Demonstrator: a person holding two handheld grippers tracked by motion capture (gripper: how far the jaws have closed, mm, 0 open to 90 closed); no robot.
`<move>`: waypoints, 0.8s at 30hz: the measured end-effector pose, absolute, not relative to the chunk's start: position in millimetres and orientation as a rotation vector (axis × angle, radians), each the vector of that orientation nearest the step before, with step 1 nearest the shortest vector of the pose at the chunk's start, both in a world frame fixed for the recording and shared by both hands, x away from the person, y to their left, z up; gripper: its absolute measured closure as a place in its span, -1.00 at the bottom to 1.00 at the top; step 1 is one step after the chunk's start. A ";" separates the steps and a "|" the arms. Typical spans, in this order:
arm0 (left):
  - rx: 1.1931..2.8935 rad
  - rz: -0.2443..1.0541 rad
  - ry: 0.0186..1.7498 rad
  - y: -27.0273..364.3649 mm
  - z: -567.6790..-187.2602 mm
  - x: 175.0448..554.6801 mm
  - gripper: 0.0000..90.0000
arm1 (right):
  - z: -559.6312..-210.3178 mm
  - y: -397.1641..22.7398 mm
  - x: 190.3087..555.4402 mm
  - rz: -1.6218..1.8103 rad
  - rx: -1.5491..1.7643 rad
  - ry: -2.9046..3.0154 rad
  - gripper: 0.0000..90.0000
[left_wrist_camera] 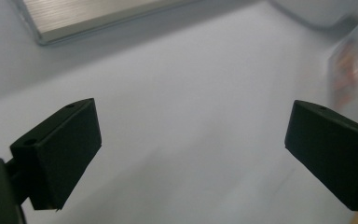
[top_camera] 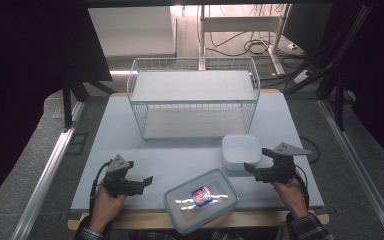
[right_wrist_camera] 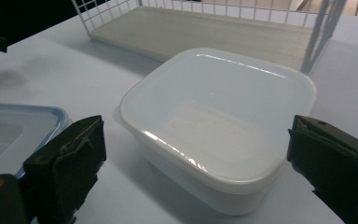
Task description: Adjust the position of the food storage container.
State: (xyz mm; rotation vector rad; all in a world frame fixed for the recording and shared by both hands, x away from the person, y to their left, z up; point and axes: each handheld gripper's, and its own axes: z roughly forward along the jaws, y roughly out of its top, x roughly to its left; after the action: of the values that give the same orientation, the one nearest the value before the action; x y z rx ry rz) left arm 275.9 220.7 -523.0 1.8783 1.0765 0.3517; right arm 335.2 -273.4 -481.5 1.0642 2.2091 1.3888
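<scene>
A white square lidded container sits on the white table, right of centre. Nearer the front edge lies a clear rectangular box with a blue-rimmed lid and a red-and-blue label; it shows blurred at the right edge of the left gripper view. My left gripper is open over bare table, left of the clear box. My right gripper is open just beside the white container, its jaws wide and apart from it.
A white wire basket shelf stands at the back middle of the table. Its base board shows at the top of the left gripper view. Dark floor and cables lie beyond the table.
</scene>
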 end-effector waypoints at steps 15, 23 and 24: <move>1.834 0.357 1.090 223.6 -526.8 276.1 -0.97 | -485.5 -270.4 338.8 1.282 1.078 2.278 -0.98; 1.832 0.375 1.094 225.6 -529.0 277.5 -0.97 | -482.2 -264.6 342.3 1.216 1.089 2.325 -0.96; 1.832 0.375 1.094 225.6 -529.0 277.5 -0.97 | -482.2 -264.6 342.3 1.216 1.089 2.325 -0.96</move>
State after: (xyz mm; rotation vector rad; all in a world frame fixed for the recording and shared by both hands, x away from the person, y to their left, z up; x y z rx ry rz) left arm 277.5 225.6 -529.0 1.8325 1.0938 0.3746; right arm 342.3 -264.6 -482.2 1.0888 2.3252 1.2158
